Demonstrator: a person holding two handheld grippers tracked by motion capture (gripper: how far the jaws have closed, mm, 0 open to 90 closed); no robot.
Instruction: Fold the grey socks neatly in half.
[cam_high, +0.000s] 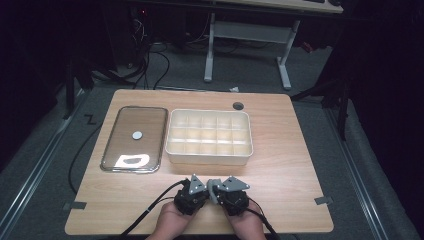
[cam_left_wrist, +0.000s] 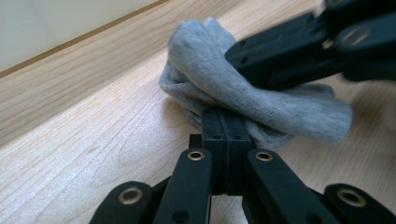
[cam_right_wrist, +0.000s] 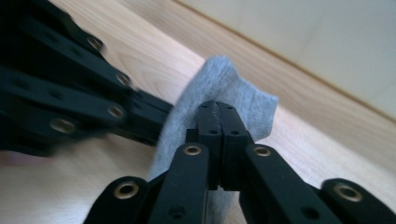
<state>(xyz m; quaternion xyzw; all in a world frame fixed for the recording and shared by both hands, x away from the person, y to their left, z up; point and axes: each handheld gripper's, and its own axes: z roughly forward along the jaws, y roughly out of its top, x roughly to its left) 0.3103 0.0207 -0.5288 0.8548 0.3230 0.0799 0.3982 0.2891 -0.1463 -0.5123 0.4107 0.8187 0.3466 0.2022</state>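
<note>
Left gripper view: my left gripper (cam_left_wrist: 227, 122) and right gripper (cam_right_wrist: 219, 116), both pinching the grey sock (cam_left_wrist: 210, 79) (soft, light, floppy), hold it near the 15-compartment organizer box (cam_high: 209, 156); gripping bunched folds seems safest.

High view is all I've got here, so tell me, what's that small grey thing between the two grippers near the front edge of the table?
Observer: A bunched grey cloth, knit like a sock.
Operator: Is the left gripper on it?
Observer: Yes. The left gripper has its jaws pressed together on a fold of the cloth.
Operator: And the right one?
Observer: The right gripper is also clamped shut on the cloth, at another part.
Operator: Is the cloth off the table?
Observer: In the left gripper view its underside seems to rest on the wooden table, close to the cream box wall.
</note>
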